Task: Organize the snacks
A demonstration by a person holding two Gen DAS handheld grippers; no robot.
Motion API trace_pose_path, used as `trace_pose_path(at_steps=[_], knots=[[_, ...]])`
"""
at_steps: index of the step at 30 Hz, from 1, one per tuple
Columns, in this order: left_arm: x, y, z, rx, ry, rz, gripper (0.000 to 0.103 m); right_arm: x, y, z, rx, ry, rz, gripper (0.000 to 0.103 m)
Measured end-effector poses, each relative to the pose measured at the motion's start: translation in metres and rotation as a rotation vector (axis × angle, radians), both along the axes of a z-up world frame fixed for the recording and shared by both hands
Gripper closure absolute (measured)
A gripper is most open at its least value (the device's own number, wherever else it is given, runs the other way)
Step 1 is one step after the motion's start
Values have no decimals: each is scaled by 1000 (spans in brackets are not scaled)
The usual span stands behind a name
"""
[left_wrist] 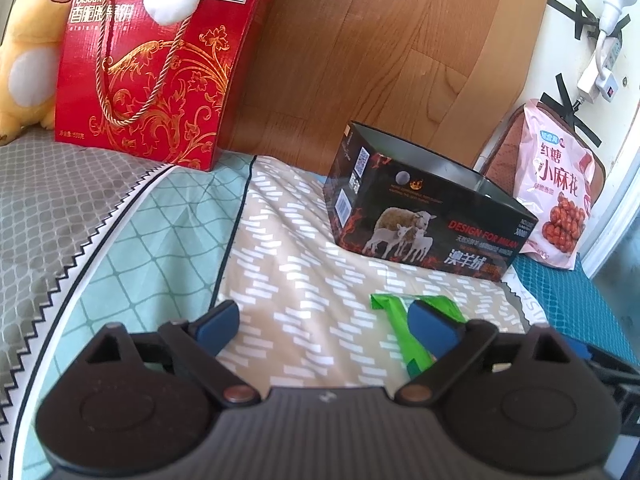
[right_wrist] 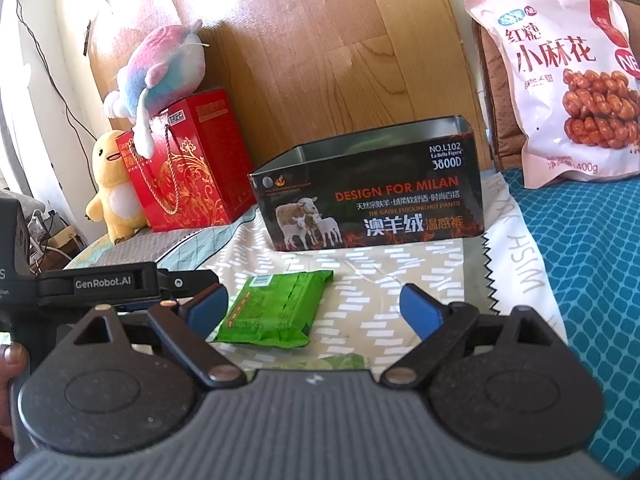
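Nearest the left wrist camera, the left gripper stands with its jaws wide, only patterned bedding between its blue pads. Behind the right-hand pad lies a green snack packet, flat on the beige bedspread and partly hidden by that pad, not gripped. Beyond it sits a black tin box printed with sheep, lid off, its inside not visible from here. Further right a pink bag of twisted dough snacks leans upright near the wall. At the far left a red biscuit gift box with a gold cord handle stands against the wooden headboard, with a yellow plush duck touching its side. From the right wrist camera, the right gripper is likewise spread wide and holds nothing; the green snack packet lies on the bedspread between its fingers, nearer the left one. The black tin box sits just behind the packet, open at the top, and the pink bag leans at the upper right. The left gripper juts in from the left edge, a fingertip of the person's hand showing beneath it. A pastel plush toy rests on the red gift box, the duck beside it.
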State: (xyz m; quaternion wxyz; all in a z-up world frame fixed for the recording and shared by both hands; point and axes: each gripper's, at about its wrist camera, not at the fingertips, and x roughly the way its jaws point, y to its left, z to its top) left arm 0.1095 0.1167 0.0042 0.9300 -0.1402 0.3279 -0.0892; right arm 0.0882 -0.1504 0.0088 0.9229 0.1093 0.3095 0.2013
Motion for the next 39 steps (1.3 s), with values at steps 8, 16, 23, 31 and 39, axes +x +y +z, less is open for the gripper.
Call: trace_pose_path(at_steps=[8,16,23,31,39], knots=[[0,0,0,-1,0,-5,7,1,1,0,6,13,1,8],[2,3,0,-23,1,-6,6,2,-2,-1,26,21,5,7],[0,1,0,-24,-2,1,7,3,-25,-2,134,53,-63,7],[-2,0,0,-16,-8,-4,7,13,-72,26,139,130,-63,7],[-4,2,1,-45,-7,-15,17,14,-82,70,-61,5,100,12]])
